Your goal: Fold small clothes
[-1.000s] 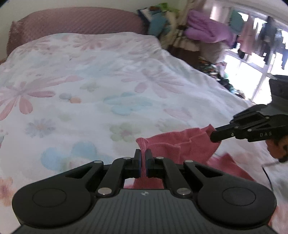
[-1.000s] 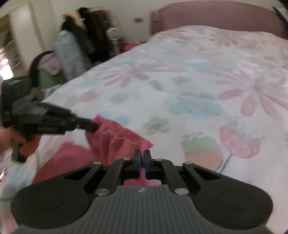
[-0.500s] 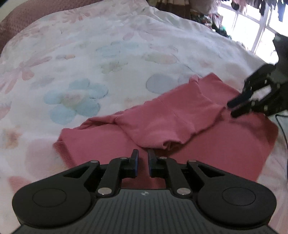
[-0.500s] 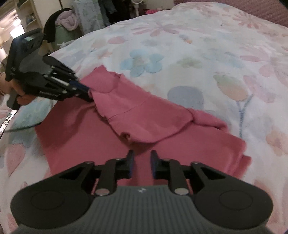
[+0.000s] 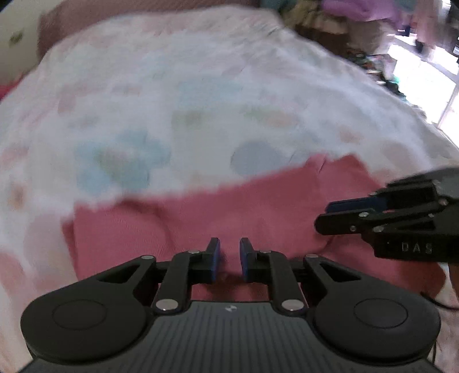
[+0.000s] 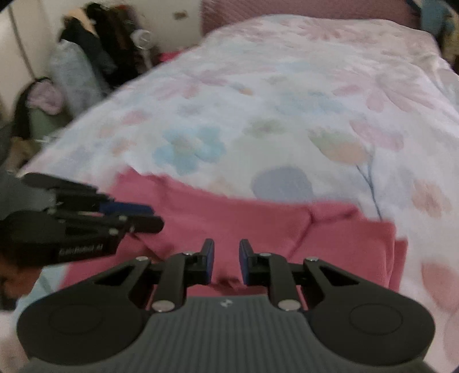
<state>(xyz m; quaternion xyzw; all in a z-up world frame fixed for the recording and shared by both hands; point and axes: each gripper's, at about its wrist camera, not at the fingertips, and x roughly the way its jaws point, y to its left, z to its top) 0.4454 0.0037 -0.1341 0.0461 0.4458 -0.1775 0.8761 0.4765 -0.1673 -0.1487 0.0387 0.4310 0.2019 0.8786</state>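
A small pink knitted garment (image 5: 229, 212) lies folded over on the flowered bedspread (image 5: 172, 94); it also shows in the right wrist view (image 6: 243, 221). My left gripper (image 5: 229, 259) is open and empty, just above the garment's near part. My right gripper (image 6: 226, 261) is open and empty above the same garment. Each gripper shows in the other's view: the right one (image 5: 324, 216) at the garment's right side, the left one (image 6: 155, 216) at its left side. Both views are blurred by motion.
The bedspread (image 6: 287, 100) covers a bed with a pink headboard (image 6: 287, 11). Piled clothes (image 5: 358, 14) and a bright window (image 5: 416, 57) stand to the right of the bed. Dark hanging clothes and bags (image 6: 86, 57) stand to its left.
One second ago both grippers were shut on the garment's lifted edge. They laid it down and let go. Both jaws have opened wider and the grippers have shifted over the garment.
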